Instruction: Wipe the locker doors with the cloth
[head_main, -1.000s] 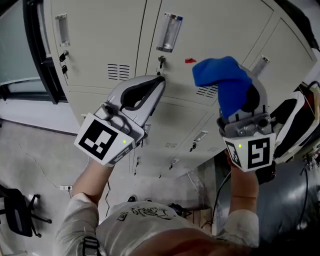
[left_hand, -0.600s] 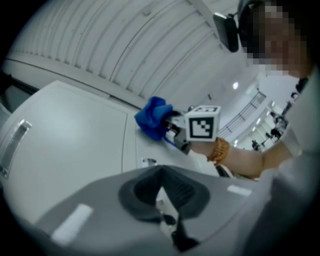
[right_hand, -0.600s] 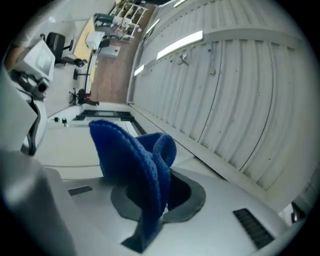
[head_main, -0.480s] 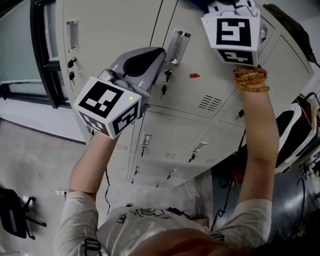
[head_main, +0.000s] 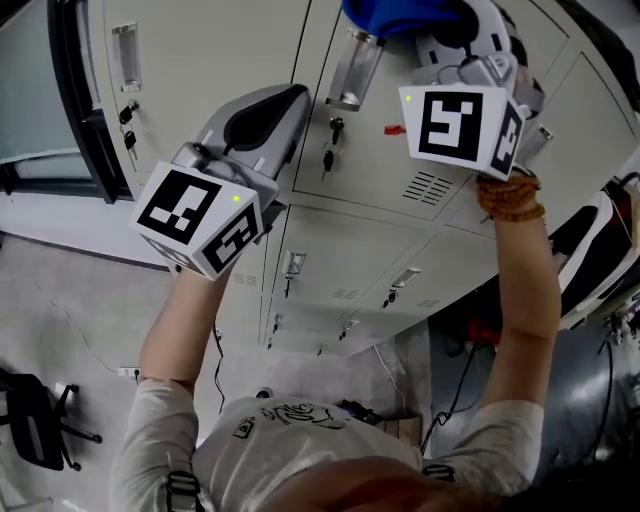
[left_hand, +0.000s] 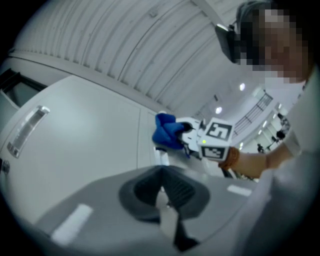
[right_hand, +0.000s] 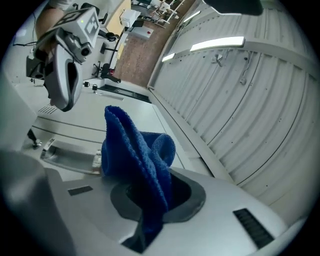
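Beige locker doors fill the head view. My right gripper is raised high against the upper middle door and is shut on a blue cloth. In the right gripper view the cloth bunches out of the jaws over the door, just above a recessed handle. The left gripper view shows the same cloth pressed at the door. My left gripper hovers lower left by the door seam, shut and empty, its tips closed together.
Recessed handles, keys in locks, a red sticker and vent slots sit on the doors. A dark window frame borders the left. An office chair stands on the floor lower left.
My right gripper rose with the cloth from mid-door to the top of the door, then came slightly down. My left gripper lifted a little and turned.
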